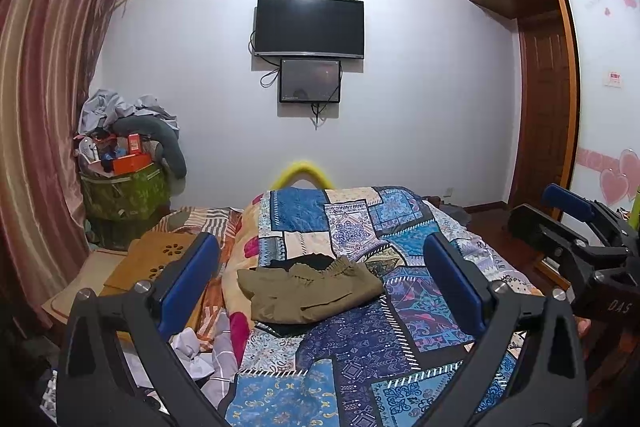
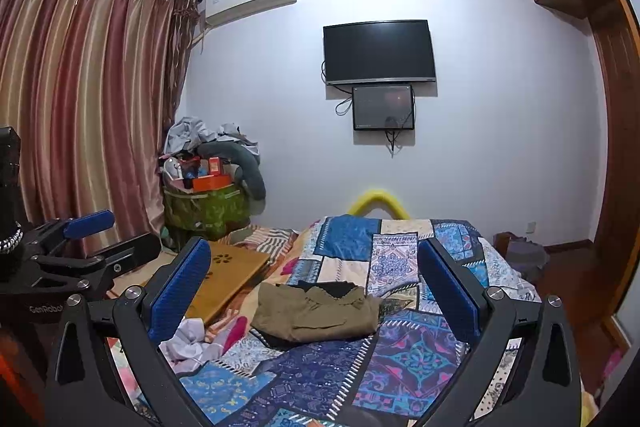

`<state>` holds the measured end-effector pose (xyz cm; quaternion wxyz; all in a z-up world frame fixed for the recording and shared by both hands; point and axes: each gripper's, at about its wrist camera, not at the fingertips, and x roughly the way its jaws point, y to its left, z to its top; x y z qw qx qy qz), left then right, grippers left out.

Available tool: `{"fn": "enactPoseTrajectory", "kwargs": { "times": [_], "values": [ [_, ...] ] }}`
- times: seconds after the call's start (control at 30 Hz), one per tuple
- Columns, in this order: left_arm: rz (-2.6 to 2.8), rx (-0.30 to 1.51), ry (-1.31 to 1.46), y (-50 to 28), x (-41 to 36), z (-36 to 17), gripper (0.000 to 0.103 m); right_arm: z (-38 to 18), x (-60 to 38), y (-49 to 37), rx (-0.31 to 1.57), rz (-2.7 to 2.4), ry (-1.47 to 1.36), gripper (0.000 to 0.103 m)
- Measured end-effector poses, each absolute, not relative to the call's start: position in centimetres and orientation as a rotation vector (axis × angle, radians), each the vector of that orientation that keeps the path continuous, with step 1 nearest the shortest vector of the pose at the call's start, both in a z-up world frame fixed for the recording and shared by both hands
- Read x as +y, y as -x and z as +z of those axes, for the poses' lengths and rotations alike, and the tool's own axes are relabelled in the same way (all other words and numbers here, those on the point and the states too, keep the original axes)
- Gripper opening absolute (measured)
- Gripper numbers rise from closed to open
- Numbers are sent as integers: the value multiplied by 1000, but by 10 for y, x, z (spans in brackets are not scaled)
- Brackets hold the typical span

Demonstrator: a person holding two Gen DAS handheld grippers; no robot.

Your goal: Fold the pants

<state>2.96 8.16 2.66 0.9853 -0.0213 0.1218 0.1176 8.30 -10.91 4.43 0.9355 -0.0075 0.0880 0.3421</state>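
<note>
Both of my grippers hang above the quilt (image 1: 352, 359) with jaws spread wide and nothing in them — the left (image 1: 320, 281) and the right (image 2: 314, 287). Past their fingertips the olive pants (image 1: 310, 293) lie folded on the quilt, over something black. Farther off, a TV (image 1: 310, 27) hangs on the wall.

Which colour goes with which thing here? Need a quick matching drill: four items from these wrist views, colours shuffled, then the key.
Things:
1. pants
2. curtain
3. gripper pads
4. curved tube at the far end of the bed

Colours:
A. blue
B. yellow
C. olive green
D. striped dusty red and gold

Pairs: 1-C, 2-D, 3-A, 4-B
</note>
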Motion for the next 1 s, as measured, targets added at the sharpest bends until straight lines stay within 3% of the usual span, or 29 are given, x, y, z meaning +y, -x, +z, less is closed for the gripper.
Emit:
{"fn": "enactPoseTrajectory", "kwargs": {
  "times": [1.0],
  "values": [
    [205, 253, 67, -31, 84, 24, 103, 42, -109, -82, 187, 693, 2, 103]
  ]
}}
